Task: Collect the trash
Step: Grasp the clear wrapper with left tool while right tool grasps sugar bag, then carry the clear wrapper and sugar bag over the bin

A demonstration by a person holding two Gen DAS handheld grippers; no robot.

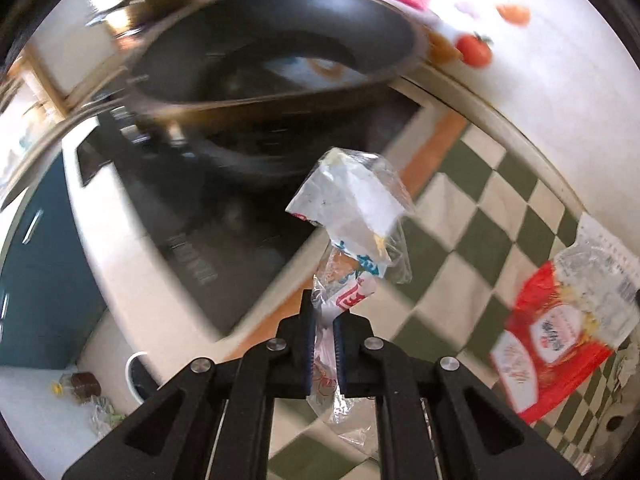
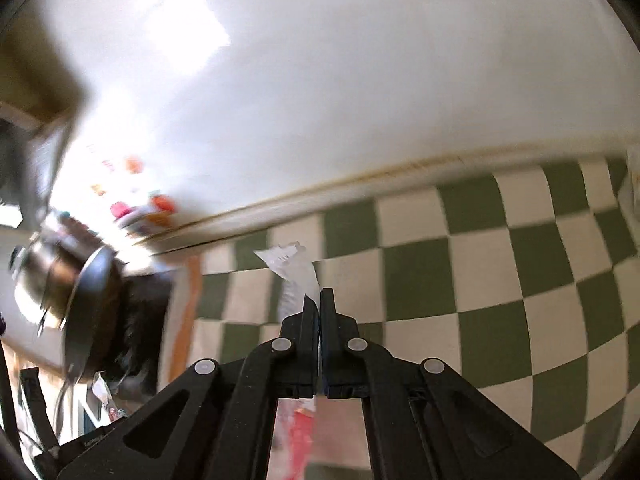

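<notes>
Checked green-and-white cloth (image 1: 472,216) covers the counter and runs to the white wall (image 2: 360,80); beside it sits a black glass hob (image 1: 192,216) carrying a dark frying pan (image 1: 272,56). Both views are blurred, so finer detail on the far shelf is not readable. One red-and-white printed wrapper (image 1: 560,328) lies flat on the cloth, well apart from either tool, and appears not yet collected. Left gripper (image 1: 324,324) is clamped on a crumpled clear plastic wrapper (image 1: 352,208), which stands up beyond the tips and trails below them; it is held clear of the counter, presumably for carrying off. Right gripper (image 2: 320,300) has its jaws pressed together on a thin clear plastic strip (image 2: 292,264), pinched at its edge. No bin is identifiable in either view, so the drop point cannot be stated
</notes>
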